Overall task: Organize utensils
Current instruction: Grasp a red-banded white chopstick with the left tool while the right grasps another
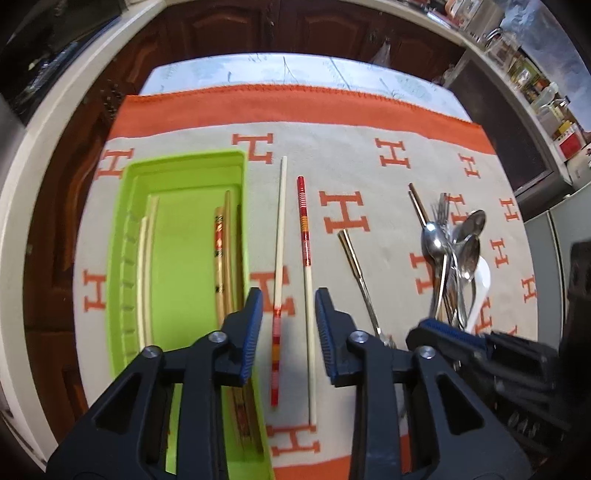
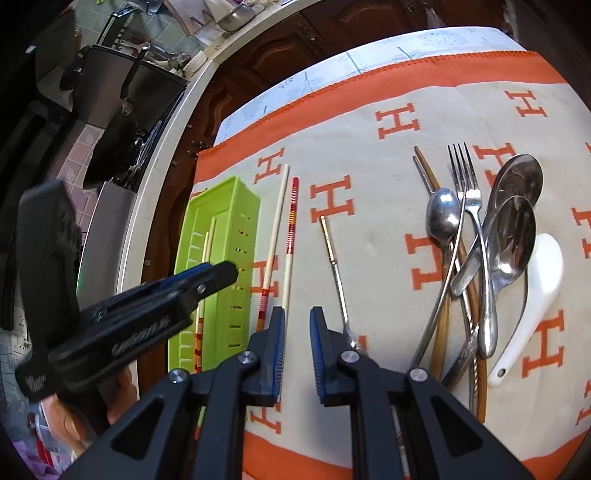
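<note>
A lime green tray (image 1: 122, 258) (image 2: 221, 192) lies on the left of the cloth with several chopsticks (image 1: 221, 258) inside. Two cream-and-red chopsticks (image 1: 279, 240) (image 2: 275, 236) lie just right of it, then a thin metal chopstick (image 1: 360, 273) (image 2: 334, 258). Further right sits a pile of spoons, forks and brown chopsticks (image 1: 454, 254) (image 2: 476, 236) with a white ceramic spoon (image 2: 535, 295). My left gripper (image 1: 289, 325) hovers open over the two loose chopsticks, holding nothing. My right gripper (image 2: 297, 343) is open and empty near the cloth's front edge.
An orange-bordered cloth with H letters (image 1: 369, 173) (image 2: 369, 155) covers the table. Dark wooden cabinets (image 1: 258, 33) stand behind. A counter with pots (image 2: 122, 92) is to the left, shelves with jars (image 1: 535, 85) to the right. The left gripper (image 2: 177, 288) shows in the right wrist view.
</note>
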